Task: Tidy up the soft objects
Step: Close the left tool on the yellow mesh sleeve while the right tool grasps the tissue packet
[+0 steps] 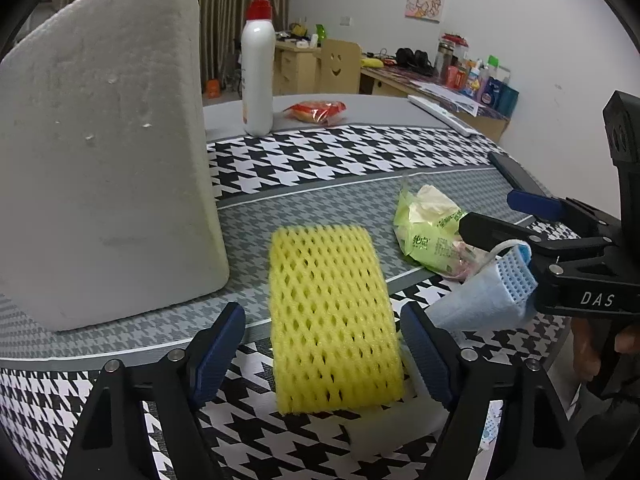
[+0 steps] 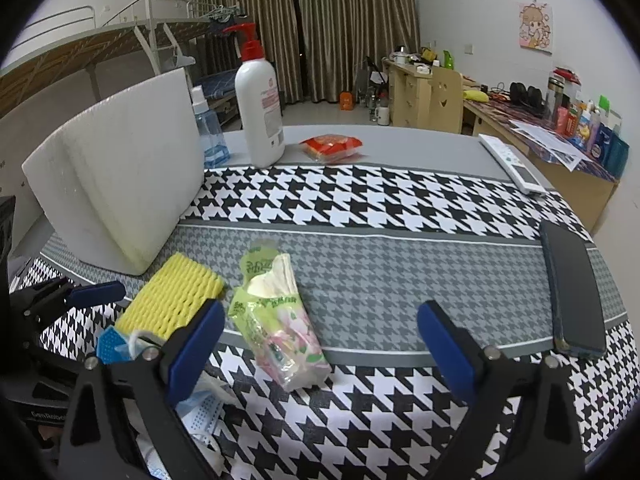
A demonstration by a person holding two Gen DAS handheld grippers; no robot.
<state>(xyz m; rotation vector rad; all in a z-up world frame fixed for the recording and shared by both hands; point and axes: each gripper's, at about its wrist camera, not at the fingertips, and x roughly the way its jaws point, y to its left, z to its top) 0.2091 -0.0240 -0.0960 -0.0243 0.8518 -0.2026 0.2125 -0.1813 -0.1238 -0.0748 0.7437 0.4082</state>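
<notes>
Yellow foam net (image 1: 334, 318) lies flat between the spread fingers of the left gripper (image 1: 322, 354), nearest the left wrist lens at 6 o'clock; the jaws stand apart, nothing held, pads clear of the net on both sides.

Foam block (image 1: 102, 148), white, largest item, stands upright at 9 o'clock, near the net but not touching it.

Table runner (image 2: 360, 208), houndstooth, carries everything.

Lotion bottle (image 2: 259, 108), red pump, stands at 12 o'clock. Its label is too small to read.

Tissue pack (image 2: 276, 320), green, half open, lies at 6 o'clock in the right wrist view, ahead of the right gripper (image 2: 320, 344). Those jaws are apart. A blue face mask (image 1: 486, 300) drapes at the left finger of that gripper; whether it is pinched or merely snagged there, cannot tell.

Judgement: step in hand is taking the net. Straddle its narrow width, lower until pads near the cloth, close gently; foam compresses, so squeeze only until it stops slipping.

Writing: "DAS" on the right gripper body. Tissue print is Chinese, not legible.
</notes>
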